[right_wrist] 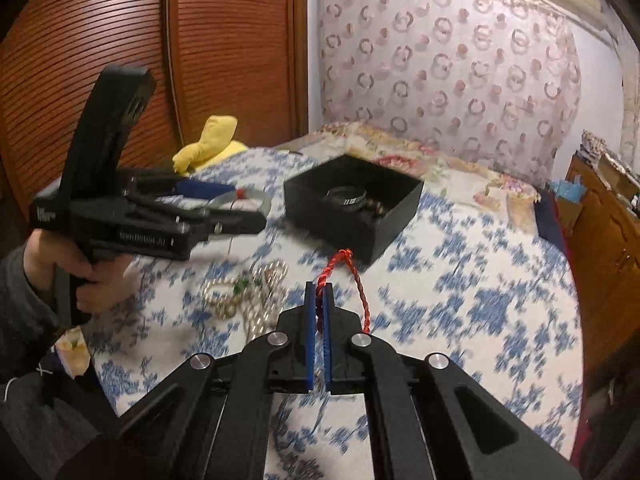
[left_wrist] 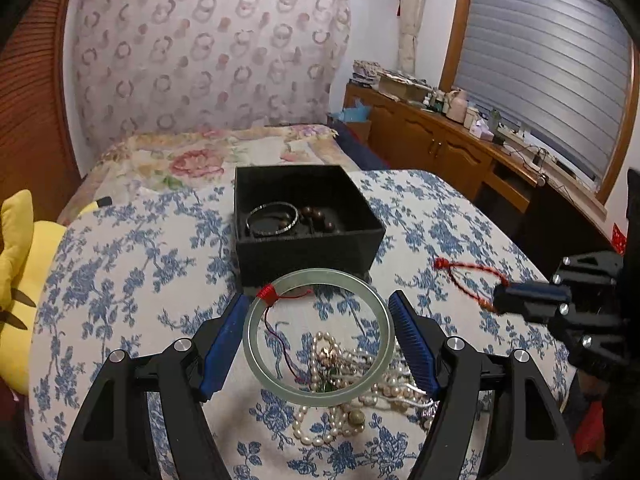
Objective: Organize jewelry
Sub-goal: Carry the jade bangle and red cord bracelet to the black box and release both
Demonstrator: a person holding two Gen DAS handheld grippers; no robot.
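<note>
Both grippers carry a piece of jewelry toward the black box.

The jade bangle (left_wrist: pixel 318 336), pale green with a red thread wound on its rim, sits between the blue pads of the left gripper (left_wrist: pixel 318 344); the jaws stand wide and grip its outer edge, holding it just short of the black box's (left_wrist: pixel 308 224) near wall. The right gripper (right_wrist: pixel 319 336), beside that box's near corner, has its jaws nearly closed on the red cord bracelet (right_wrist: pixel 352 280). The box already holds a metal bangle (left_wrist: pixel 273 219) and dark wooden beads (left_wrist: pixel 320 218). A heap of pearl strands (left_wrist: pixel 348 384) lies on the floral cloth (left_wrist: pixel 120 280) in front of the box. As I judge it, the step is transfer; next, each piece must clear the wall before release.
</note>
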